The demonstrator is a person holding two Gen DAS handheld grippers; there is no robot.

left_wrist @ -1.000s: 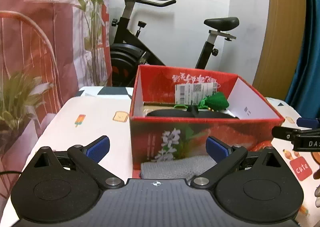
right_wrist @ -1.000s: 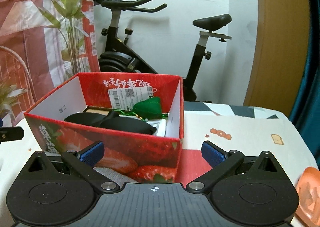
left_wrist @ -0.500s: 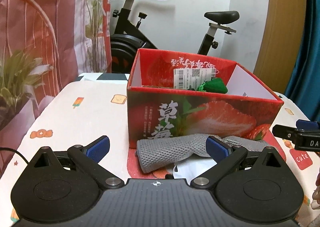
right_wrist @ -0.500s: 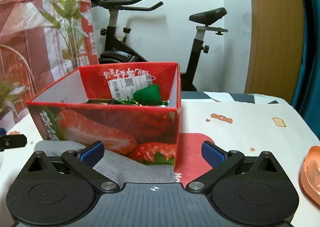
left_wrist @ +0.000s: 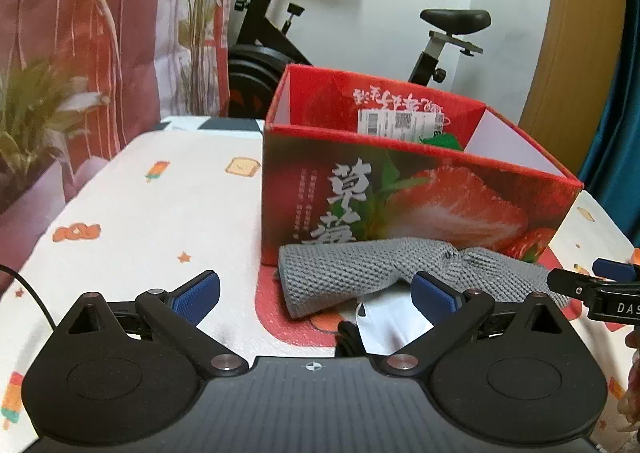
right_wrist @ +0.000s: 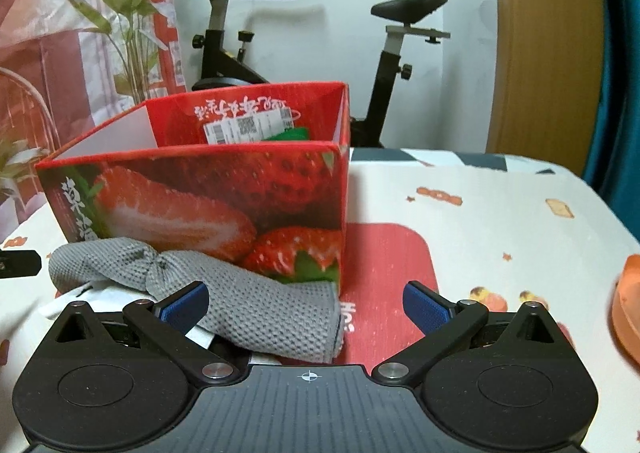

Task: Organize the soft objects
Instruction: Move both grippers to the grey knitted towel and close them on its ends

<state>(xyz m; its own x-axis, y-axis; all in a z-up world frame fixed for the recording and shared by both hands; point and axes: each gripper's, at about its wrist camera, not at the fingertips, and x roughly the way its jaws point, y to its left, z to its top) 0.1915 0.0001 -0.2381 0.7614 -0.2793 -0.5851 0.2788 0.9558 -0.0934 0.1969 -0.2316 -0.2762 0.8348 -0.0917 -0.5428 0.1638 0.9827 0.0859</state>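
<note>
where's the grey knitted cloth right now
The grey knitted cloth lies on the table against the front foot of the strawberry box, over a white item, ahead of both open grippers.

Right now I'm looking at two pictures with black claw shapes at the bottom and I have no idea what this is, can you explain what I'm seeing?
Those black shapes are two hand-held grippers, one in each of a person's hands, each with a camera looking forward along its two blue-padded fingers. One picture is from the left gripper, the other from the right gripper. Both stand open and hold nothing. On the table's patterned cloth stands an open red strawberry box with something green inside. A grey knitted cloth lies in front of the box, over something white. An exercise bike stands behind.
</note>
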